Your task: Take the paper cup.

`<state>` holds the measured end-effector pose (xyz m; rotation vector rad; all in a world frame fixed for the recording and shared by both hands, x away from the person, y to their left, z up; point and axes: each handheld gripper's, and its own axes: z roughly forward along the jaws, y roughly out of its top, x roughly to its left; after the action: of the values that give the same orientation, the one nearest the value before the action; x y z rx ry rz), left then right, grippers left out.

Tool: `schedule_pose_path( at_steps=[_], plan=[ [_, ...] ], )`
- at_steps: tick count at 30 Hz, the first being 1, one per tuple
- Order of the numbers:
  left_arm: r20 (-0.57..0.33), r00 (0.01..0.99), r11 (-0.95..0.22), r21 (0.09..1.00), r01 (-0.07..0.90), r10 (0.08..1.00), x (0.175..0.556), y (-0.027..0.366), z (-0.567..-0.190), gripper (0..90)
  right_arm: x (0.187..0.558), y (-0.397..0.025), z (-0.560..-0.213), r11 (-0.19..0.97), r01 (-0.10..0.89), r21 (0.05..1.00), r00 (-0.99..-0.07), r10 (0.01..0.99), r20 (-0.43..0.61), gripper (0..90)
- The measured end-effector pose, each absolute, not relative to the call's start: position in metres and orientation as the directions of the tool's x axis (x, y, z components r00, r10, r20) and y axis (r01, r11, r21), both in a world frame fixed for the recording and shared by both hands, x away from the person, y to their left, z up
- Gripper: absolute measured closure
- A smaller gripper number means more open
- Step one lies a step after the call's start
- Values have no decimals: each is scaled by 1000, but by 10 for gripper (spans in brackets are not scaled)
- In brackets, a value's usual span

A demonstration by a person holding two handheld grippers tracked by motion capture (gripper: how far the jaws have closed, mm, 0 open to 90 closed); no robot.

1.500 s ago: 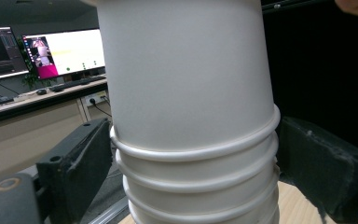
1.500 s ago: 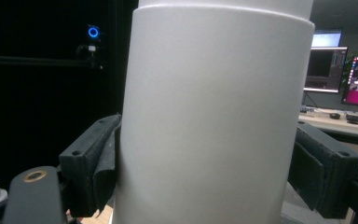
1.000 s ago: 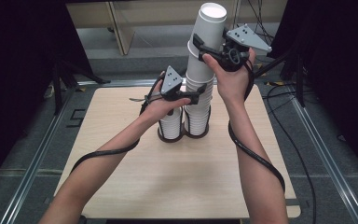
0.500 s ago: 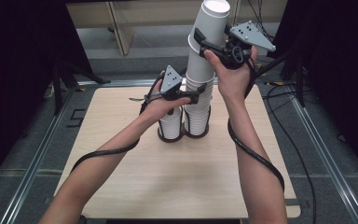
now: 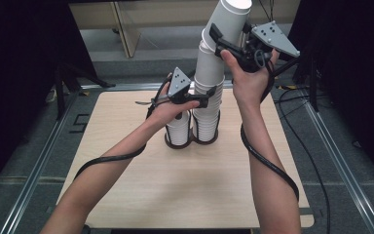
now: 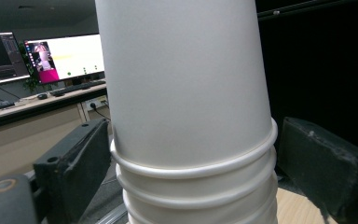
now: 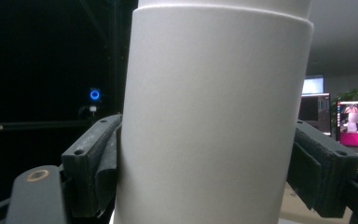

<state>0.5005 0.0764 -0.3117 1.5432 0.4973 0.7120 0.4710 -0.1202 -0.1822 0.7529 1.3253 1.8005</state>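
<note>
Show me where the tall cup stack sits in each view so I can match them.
High view: tall cup stack rises top centre, leaning right, right gripper near its top.
Left gripper view: stack fills the centre between the jaws.
Right gripper view: stack centre, between the jaws.
Shared landmark: the stack's rolled rims.

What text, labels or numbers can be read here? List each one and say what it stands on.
No text can be read.
The paper cups are plain white, with no print.
The lit monitor behind them shows a picture and lines too small and blurred to read.
The other monitor is just as blurred.
</note>
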Motion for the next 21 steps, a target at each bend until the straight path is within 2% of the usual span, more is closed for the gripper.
schedule_pose_path(
  at_steps=[7, 16, 21],
  plan=[
    [147, 709, -103, 989, -105, 690, 497, 77, -312, 94, 457, -134, -187, -193, -240, 951, -527, 849, 39, 193],
    [180, 702, -125, 984, -130, 689, 486, 88, -312, 70, 442, -157, -211, -226, -187, 956, -510, 854, 103, 193],
    [181, 698, -125, 983, -131, 693, 476, 101, -315, 66, 432, -163, -223, -211, -167, 963, -502, 859, 101, 193]
  ],
)
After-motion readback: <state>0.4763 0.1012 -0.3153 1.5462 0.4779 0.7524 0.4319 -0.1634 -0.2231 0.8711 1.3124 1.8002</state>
